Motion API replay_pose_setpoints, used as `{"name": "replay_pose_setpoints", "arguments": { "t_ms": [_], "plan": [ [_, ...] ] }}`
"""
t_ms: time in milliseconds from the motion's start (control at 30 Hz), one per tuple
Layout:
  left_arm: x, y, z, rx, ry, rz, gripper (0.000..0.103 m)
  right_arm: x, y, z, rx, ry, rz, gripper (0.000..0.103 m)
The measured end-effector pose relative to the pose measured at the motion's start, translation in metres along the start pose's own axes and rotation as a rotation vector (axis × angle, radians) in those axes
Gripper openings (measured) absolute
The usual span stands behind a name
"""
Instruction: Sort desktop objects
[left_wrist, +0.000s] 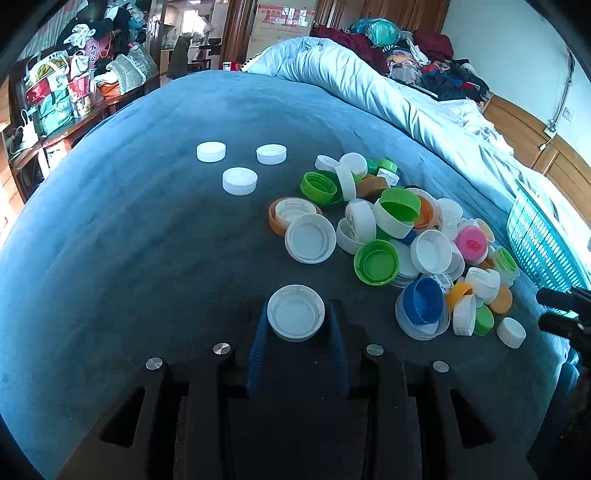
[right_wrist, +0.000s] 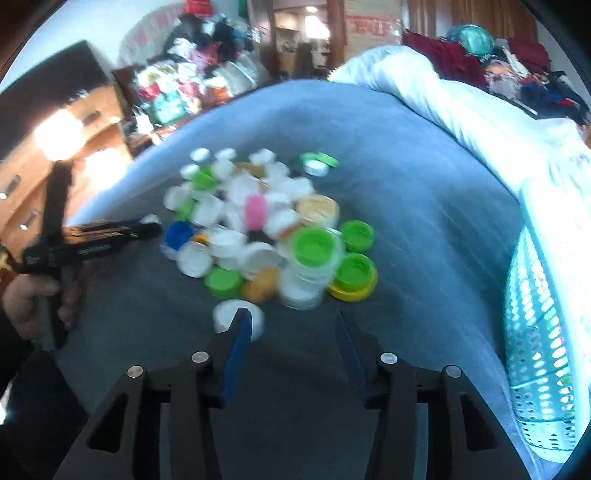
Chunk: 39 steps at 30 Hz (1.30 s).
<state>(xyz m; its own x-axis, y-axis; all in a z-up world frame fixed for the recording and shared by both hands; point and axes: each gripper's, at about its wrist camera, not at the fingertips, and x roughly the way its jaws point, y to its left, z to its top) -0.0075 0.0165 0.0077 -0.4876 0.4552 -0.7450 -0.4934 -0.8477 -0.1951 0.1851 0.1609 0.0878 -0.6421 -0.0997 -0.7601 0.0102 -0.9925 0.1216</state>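
Note:
A white bottle cap, open side up, sits between the blue pads of my left gripper, which is shut on it just above the blue blanket. Three white caps lie apart at the far left. To the right is a mixed pile of caps in white, green, orange, blue and pink. In the blurred right wrist view my right gripper stands open with nothing between its fingers, just short of the pile. A lone white cap lies behind its left fingertip.
A teal perforated basket stands on the bed at the right. A pale rolled duvet runs along the far side. A person's hand holds the left gripper at the pile's left. A cluttered sideboard is far left.

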Motion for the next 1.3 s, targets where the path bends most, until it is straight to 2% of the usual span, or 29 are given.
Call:
{"name": "replay_pose_setpoints", "arguments": {
  "t_ms": [133, 333, 367, 400, 433, 567, 733, 867, 1100, 1300],
  "plan": [
    [0.000, 0.001, 0.001, 0.003, 0.001, 0.000, 0.029, 0.013, 0.014, -0.005, -0.025, 0.039, 0.041, 0.053],
    [0.001, 0.000, 0.001, 0.004, 0.000, 0.002, 0.029, 0.040, 0.008, -0.007, 0.017, 0.083, 0.029, 0.053],
    [0.001, 0.000, 0.002, 0.006, 0.000, 0.007, 0.028, 0.041, 0.007, -0.007, 0.019, 0.084, 0.021, 0.050],
    [0.000, 0.000, 0.001, 0.007, -0.002, 0.018, 0.025, 0.040, 0.007, -0.006, 0.015, 0.084, 0.014, 0.037],
    [0.000, 0.000, 0.001, 0.011, -0.004, 0.025, 0.025, 0.039, 0.008, -0.005, 0.015, 0.084, 0.016, 0.035],
    [-0.005, -0.006, 0.001, 0.037, -0.014, 0.062, 0.024, 0.019, 0.007, -0.003, 0.023, 0.044, 0.023, 0.035],
    [-0.025, -0.015, 0.001, -0.011, -0.029, 0.037, 0.024, -0.017, 0.011, 0.009, -0.005, -0.037, 0.007, 0.035],
    [-0.052, -0.049, 0.010, 0.026, -0.073, 0.038, 0.024, -0.050, 0.013, 0.021, -0.030, -0.110, -0.021, 0.035],
    [-0.098, -0.124, 0.051, 0.103, -0.185, 0.005, 0.024, -0.106, -0.004, 0.037, -0.007, -0.217, -0.093, 0.035],
    [-0.109, -0.178, 0.078, 0.145, -0.213, -0.053, 0.024, -0.154, -0.034, 0.041, 0.025, -0.278, -0.187, 0.035]
  ]
}}
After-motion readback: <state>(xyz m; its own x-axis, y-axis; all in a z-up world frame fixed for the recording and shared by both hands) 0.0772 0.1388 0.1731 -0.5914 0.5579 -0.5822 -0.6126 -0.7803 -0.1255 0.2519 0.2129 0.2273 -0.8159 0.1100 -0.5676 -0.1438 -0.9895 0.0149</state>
